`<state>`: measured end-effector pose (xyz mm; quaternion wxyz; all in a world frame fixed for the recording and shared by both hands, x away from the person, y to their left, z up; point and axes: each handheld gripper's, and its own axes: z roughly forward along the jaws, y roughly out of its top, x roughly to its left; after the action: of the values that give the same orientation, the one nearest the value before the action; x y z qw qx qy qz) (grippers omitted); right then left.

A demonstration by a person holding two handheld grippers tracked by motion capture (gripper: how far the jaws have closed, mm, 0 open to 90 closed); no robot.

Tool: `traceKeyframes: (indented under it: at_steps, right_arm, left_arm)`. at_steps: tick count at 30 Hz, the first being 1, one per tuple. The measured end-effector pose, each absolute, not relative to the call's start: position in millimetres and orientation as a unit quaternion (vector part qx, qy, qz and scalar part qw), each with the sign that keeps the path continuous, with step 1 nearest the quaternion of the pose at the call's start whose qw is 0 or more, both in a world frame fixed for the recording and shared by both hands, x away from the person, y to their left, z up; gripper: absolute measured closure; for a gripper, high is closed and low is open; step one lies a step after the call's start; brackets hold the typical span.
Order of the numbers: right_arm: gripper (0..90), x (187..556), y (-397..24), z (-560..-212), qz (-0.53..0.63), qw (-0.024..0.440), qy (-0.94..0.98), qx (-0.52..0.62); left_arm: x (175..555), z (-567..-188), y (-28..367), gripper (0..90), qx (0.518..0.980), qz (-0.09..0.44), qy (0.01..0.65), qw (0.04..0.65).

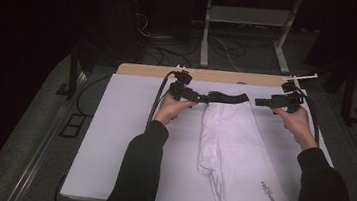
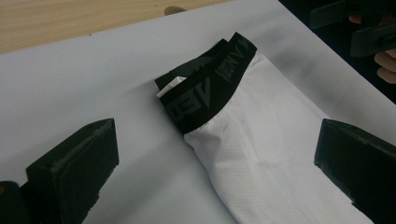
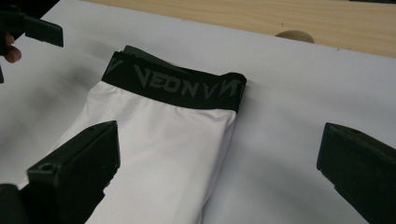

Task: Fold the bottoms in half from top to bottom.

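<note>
A white folded garment (image 1: 234,151) with a black lettered waistband (image 1: 224,97) lies on the white sheet (image 1: 123,125), its waistband at the far side. My left gripper (image 1: 201,97) is just left of the waistband and points right at it. In the left gripper view it (image 2: 217,140) is open, with the waistband (image 2: 210,86) and white fabric (image 2: 261,158) ahead between the jaws. My right gripper (image 1: 259,102) hovers just right of the waistband. In the right gripper view it (image 3: 219,149) is open too, with the waistband (image 3: 173,84) ahead and the garment's right edge between the jaws.
The sheet covers most of a wooden table; a bare wood strip (image 1: 219,77) runs along the far edge. Cables and a metal stand (image 1: 243,37) are on the dark floor beyond. The garment's near end with a small logo (image 1: 270,193) reaches the front edge.
</note>
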<state>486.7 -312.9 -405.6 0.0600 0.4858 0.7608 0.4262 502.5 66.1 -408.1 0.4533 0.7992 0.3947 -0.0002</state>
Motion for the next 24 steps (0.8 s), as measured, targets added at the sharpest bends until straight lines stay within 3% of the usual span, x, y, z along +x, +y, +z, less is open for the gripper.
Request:
traceKeyframes:
  at_steps: [18,24]
  right_arm:
    - [0.0,499.3,-293.8,-429.8,0.392,0.029,0.776,0.493]
    - [7.7,499.4,-294.4,-431.1,0.388,0.014,0.778,0.495]
  left_arm:
    - [507.8,-430.8,50.6,0.0,0.797,-0.027,0.408,0.444]
    - [507.4,-435.7,46.3,0.0,0.804,-0.038,0.407,0.433]
